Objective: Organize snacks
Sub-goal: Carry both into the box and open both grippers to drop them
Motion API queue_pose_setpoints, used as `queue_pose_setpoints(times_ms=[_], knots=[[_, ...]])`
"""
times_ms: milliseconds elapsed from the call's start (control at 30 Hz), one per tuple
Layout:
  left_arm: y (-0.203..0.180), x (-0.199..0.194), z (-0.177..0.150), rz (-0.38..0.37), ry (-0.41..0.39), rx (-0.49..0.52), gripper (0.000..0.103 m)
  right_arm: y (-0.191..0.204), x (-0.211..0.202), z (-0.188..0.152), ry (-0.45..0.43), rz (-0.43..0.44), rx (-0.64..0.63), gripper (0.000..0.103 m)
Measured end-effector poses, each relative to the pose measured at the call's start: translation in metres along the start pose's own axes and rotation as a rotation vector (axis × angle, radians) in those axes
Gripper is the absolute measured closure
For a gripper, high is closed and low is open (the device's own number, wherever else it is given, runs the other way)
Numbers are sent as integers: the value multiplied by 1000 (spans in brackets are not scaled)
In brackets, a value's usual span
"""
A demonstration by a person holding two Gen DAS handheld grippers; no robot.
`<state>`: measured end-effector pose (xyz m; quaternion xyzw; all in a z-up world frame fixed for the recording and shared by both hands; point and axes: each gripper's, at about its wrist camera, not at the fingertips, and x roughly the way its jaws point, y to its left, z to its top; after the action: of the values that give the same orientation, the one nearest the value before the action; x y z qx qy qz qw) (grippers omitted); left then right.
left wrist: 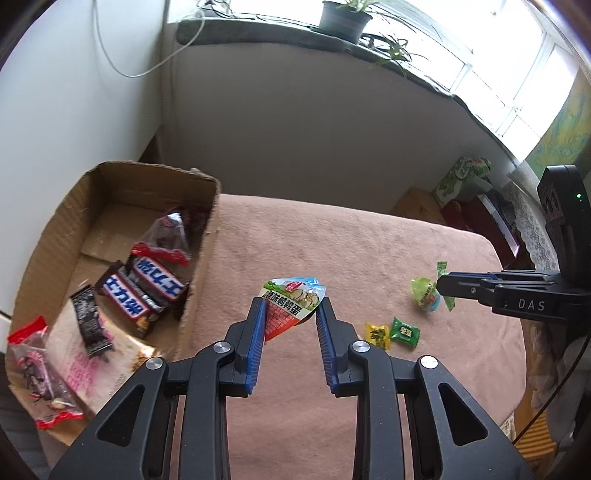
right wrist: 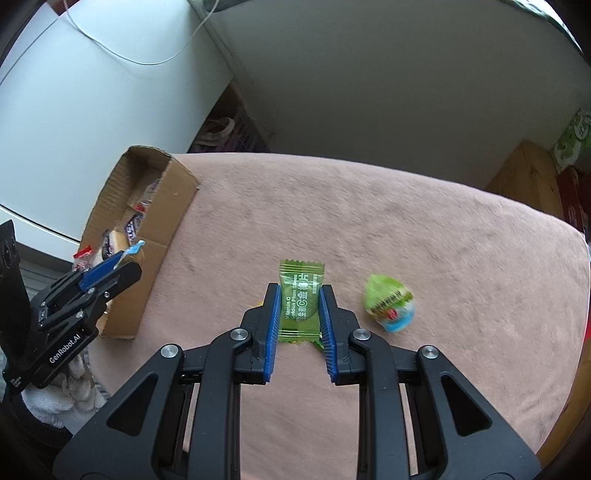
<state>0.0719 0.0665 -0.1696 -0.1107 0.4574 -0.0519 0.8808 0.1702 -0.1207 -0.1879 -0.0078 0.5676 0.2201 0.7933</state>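
Note:
My left gripper is shut on a quail-egg snack packet and holds it above the pink tablecloth, just right of the cardboard box. The box holds Snickers bars and several other snack packs. My right gripper is shut on a green plum-slice candy over the cloth; it also shows in the left wrist view. An egg-shaped green snack pack lies right of it. A yellow candy and a dark green candy lie on the cloth.
The table is covered by a pink cloth and ends at the far and right edges. A wooden cabinet and boxes stand at the right. A windowsill with a potted plant is behind. The left gripper appears beside the box.

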Motion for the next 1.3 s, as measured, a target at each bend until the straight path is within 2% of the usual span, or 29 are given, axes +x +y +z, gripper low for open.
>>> queue_pose_setpoints(times_ms=[233, 467, 733, 800, 867, 933, 967, 1000, 1300], knots=[[46, -23, -8, 67, -33, -91, 77, 67, 5, 33, -14, 64, -114, 82], [84, -41, -22, 119, -42, -164, 77, 132, 24, 49, 5, 116, -209, 81], [108, -52, -27, 162, -50, -199, 77, 190, 41, 60, 26, 141, -300, 81], [114, -54, -26, 166, -52, -216, 76, 199, 44, 61, 28, 144, -318, 80], [118, -55, -26, 178, -50, -229, 75, 207, 46, 61, 34, 137, -339, 76], [122, -55, -26, 185, -41, -246, 74, 213, 46, 61, 28, 122, -352, 50], [123, -55, -27, 189, -35, -255, 68, 212, 45, 62, 22, 118, -353, 45], [125, -55, -27, 196, -34, -264, 61, 212, 43, 61, 15, 117, -351, 43], [121, -54, -26, 195, -40, -271, 60, 182, 33, 62, 8, 94, -295, 43]])
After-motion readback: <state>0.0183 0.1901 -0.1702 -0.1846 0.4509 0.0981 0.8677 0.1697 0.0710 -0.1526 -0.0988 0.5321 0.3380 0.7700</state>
